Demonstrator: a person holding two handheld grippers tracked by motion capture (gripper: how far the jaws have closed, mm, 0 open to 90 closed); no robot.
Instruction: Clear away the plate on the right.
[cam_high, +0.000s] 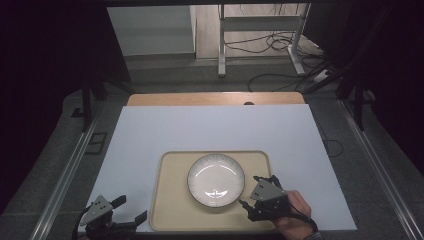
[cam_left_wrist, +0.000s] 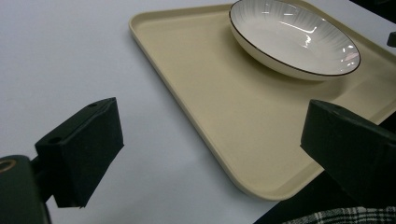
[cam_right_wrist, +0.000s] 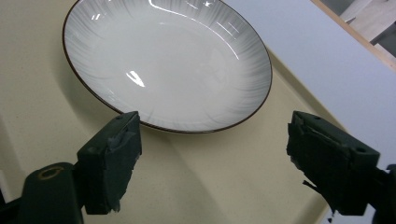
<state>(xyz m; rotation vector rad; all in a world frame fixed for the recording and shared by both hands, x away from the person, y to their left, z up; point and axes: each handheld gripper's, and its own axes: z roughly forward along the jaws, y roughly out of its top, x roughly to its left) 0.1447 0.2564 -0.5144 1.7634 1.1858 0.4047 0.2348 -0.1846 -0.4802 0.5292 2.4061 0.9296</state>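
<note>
1. Plate (cam_high: 216, 180): white and shallow with a dark rim, it sits on the cream tray (cam_high: 172, 205), towards the tray's far right part in the high view, and nothing lies on it.
2. Right hand-held gripper (cam_high: 251, 191) hangs just beside the plate's near right edge with its jaws apart and nothing between them; in the right gripper view the pads (cam_right_wrist: 112, 158) stand clear of the plate (cam_right_wrist: 168, 60), one of them just short of the rim.
3. Whether that near pad brushes the rim is hard to tell, since it overlaps the rim's edge in the right gripper view.
4. The hand (cam_high: 295, 212) that bears it is cut off by the bottom edge of the high view.
5. Left hand-held gripper (cam_high: 131, 209) rests at the near left corner of the tray, jaws spread wide and empty; in the left gripper view one pad (cam_left_wrist: 84, 151) hangs over the white sheet (cam_left_wrist: 70, 60) and the other over the tray's (cam_left_wrist: 233, 121) near corner.
6. Its body is largely lost in the dark at the bottom of the high view.
7. A strip of checked cloth (cam_left_wrist: 345, 215) shows at the lower edge of the left gripper view, too cropped to identify.
8. The white sheet (cam_high: 210, 130) covers the bench (cam_high: 215, 98), whose wooden far edge peeks out behind it.
</note>
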